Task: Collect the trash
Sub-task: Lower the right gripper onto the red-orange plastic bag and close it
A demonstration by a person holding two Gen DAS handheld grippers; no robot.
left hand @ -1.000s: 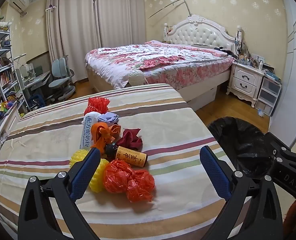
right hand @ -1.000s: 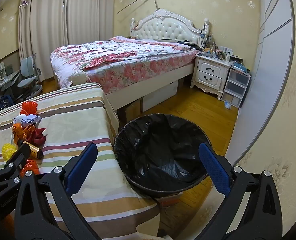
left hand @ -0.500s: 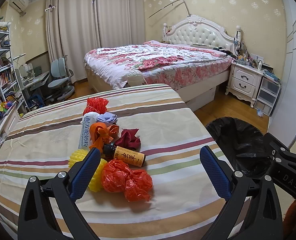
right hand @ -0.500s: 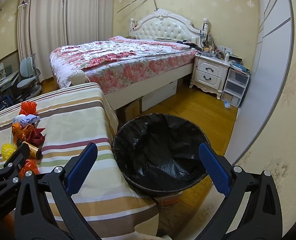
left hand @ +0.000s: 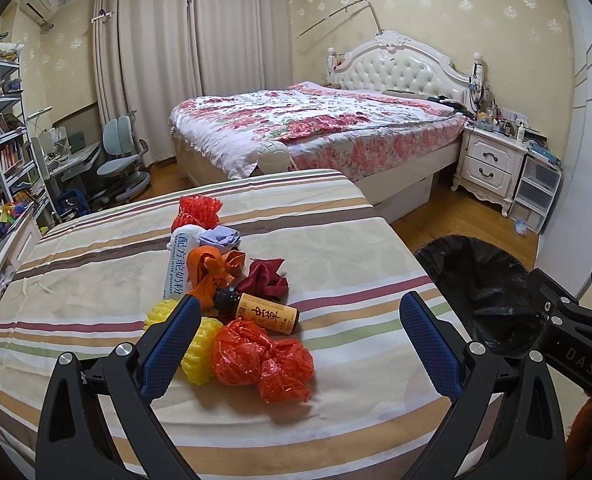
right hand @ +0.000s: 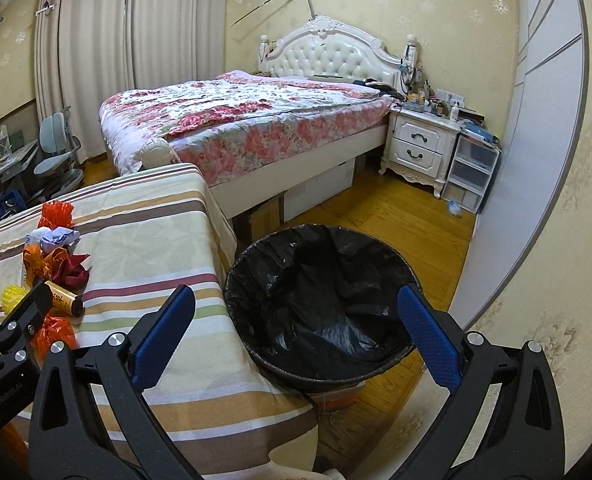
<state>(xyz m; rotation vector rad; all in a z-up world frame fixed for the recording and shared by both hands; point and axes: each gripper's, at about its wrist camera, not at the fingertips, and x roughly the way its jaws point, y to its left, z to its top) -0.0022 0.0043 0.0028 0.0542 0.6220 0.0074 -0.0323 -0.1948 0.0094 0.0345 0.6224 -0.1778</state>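
Black-lined bin's [right hand: 320, 304] inside only before spread right hand-held gripper [right hand: 296, 312]; left [left hand: 296, 320] spread.

Changes over the last second, all slight:

1. Right gripper [right hand: 296, 296]: drifts a little to the right. In its own view the black-lined bin [right hand: 320, 308] and the near right edge of the striped table [right hand: 144, 216] now sit a touch farther left in frame.
2. Left gripper [left hand: 299, 302]: small wobble. In its own view the orange-red bag [left hand: 262, 360] and the brown bottle [left hand: 266, 312] edge left at the half-second mark, then come back a touch right.
3. Left gripper as seen from the right wrist: its tip now lies marginally farther left and higher in frame.
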